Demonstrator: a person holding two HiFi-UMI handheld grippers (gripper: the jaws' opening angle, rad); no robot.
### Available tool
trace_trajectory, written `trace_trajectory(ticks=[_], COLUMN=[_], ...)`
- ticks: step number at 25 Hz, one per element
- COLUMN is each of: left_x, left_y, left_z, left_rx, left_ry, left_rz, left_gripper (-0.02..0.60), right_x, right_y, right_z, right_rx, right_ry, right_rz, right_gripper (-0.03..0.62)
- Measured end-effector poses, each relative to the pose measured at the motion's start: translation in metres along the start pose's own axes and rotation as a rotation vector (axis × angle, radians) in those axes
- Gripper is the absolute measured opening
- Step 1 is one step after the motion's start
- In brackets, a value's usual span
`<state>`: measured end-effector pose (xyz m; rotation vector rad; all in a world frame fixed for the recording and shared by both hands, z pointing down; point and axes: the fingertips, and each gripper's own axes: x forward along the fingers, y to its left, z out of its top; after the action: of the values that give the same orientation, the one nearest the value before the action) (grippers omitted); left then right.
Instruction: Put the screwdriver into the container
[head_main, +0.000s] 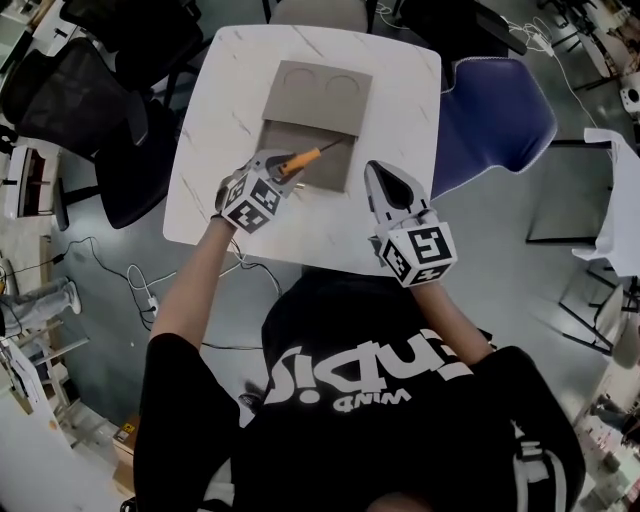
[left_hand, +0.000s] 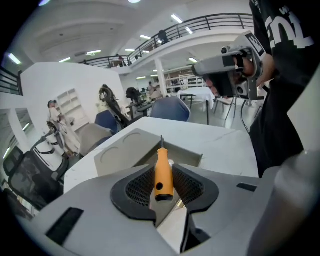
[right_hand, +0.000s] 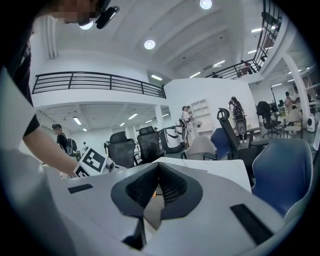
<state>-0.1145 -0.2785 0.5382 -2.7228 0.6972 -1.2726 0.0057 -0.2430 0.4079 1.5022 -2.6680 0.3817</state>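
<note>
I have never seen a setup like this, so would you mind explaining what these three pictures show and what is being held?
There is no robot here: a person holds a two-jaw gripper in each hand. The head view comes from a camera on the person's head and looks down at a white table with a grey container on it. The two gripper views come from cameras riding on each gripper, looking along its jaws. The left gripper is shut on an orange-handled screwdriver, whose tip points over the container's open part. The right gripper is shut and empty, off to the container's right.
</note>
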Motion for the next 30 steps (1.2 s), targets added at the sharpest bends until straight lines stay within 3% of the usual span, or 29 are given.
trace_trajectory(ticks=[13, 30], left_x=[0.042, 0.071], left_y=[0.002, 0.001], left_z=[-0.037, -0.062], left_rx=[0.022, 0.039], left_ry=[0.104, 0.271], left_rz=[-0.192, -0.239], left_gripper=[0.123, 0.121], right_x=[0.016, 0.024], right_y=[-0.005, -0.009], right_z=[-0.009, -0.012], right_rx=[0.014, 0.025], right_ry=[0.035, 0.053], right_rz=[-0.006, -0.007], right_gripper=[0.011, 0.011])
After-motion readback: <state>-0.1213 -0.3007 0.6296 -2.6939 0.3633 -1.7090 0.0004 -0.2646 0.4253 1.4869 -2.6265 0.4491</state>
